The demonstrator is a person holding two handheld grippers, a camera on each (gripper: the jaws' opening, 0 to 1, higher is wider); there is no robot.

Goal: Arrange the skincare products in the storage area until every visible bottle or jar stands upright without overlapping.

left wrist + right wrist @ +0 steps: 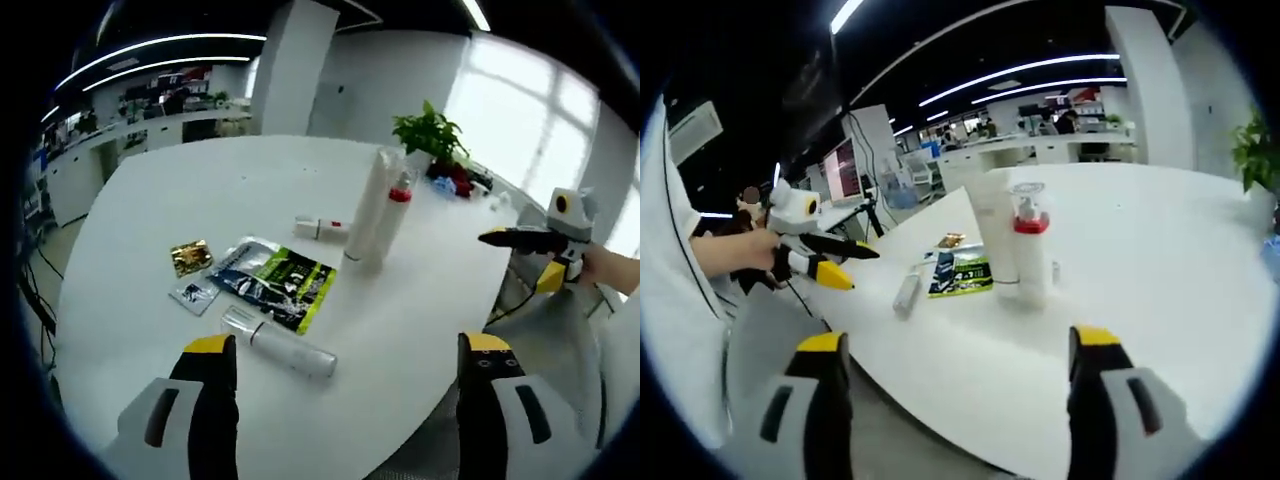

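The left gripper (345, 360) hangs wide apart over the white desk (150, 200), holding nothing; the right gripper (955, 355) is wide apart and empty too; a clear bottle (278, 342) lies flat beside a green packet (275, 282); a white tube (368, 205) and a red-collared pump bottle (393, 215) stand upright together.

A round white bench (200, 190) stands in an open office, with a potted plant (432, 135) at its far edge in the left gripper view and a wide white pillar (290, 65) rising behind it. Bright windows (520, 110) run along the wall past the plant, and long strip lights (1020, 72) cross the dark ceiling. White desks (1040, 150) with screens and clutter line the room's far side, and a monitor (840, 170) glows on a stand beyond the bench's near edge in the right gripper view.
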